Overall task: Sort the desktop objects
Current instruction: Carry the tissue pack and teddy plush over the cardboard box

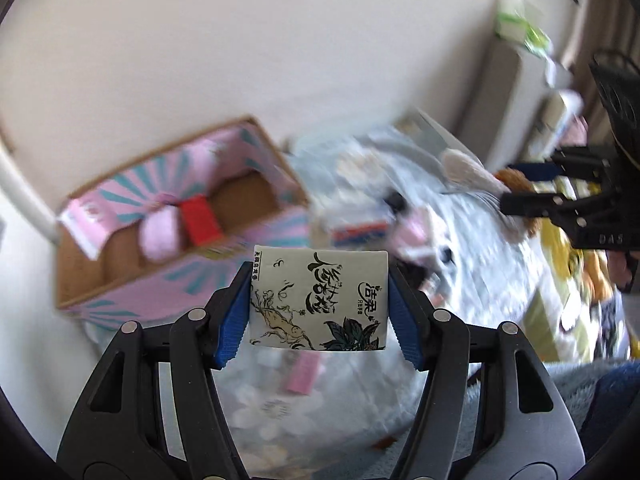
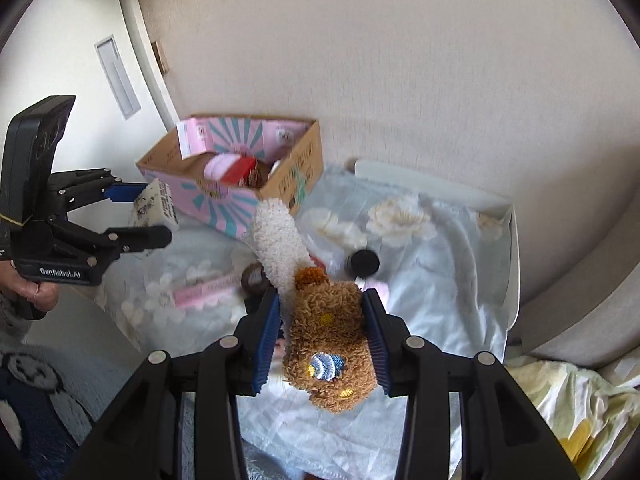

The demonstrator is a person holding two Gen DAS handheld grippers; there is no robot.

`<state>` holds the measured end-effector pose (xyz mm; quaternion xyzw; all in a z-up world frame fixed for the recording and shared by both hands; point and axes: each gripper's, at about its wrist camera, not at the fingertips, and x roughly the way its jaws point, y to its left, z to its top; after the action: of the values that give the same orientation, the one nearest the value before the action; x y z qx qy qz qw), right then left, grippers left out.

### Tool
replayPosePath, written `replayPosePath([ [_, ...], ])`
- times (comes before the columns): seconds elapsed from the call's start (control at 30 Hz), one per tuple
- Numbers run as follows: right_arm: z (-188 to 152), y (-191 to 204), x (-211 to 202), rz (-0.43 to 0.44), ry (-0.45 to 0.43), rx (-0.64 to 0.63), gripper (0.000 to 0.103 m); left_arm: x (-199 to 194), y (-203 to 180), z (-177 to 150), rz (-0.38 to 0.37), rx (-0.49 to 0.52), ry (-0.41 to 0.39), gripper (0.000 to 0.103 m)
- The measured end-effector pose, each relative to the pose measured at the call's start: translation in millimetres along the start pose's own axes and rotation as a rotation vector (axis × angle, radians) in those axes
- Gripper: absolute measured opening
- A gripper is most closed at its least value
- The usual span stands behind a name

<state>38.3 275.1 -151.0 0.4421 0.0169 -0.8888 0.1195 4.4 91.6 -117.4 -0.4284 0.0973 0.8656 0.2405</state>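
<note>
Clamped in the left gripper (image 1: 320, 308), a tissue pack (image 1: 319, 299); the right gripper (image 2: 322, 344) pinches a plush toy (image 2: 330, 344), which may snag clutter toward the cardboard box (image 2: 240, 172) at eleven o'clock.

One tissue pack (image 1: 319, 300), one fuzzy sock (image 2: 326, 344), one box (image 2: 236, 168), perhaps more.

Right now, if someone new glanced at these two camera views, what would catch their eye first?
Each gripper carries something: the left gripper is shut on a pale printed tissue pack, and the right gripper is shut on a fuzzy brown plush toy. Behind them, against the wall, sits an open pink-and-teal cardboard box holding a red packet.
</note>
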Motion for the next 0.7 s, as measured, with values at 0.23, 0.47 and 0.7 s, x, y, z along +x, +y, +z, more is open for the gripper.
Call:
replayPosePath([
  [0.23, 60, 19, 8, 0.012, -0.062, -0.036, 0.038, -38, 72, 25, 0.127, -0.142, -0.103, 0.06],
  [0.47, 122, 46, 37, 0.094, -0.079, -0.011, 0.038, -49, 134, 46, 0.21, -0.228, -0.138, 0.06],
  [0.7, 165, 71, 99, 0.119, -0.001, 0.054, 0.038, -17, 179, 56, 0.245, -0.278, -0.096, 0.06],
])
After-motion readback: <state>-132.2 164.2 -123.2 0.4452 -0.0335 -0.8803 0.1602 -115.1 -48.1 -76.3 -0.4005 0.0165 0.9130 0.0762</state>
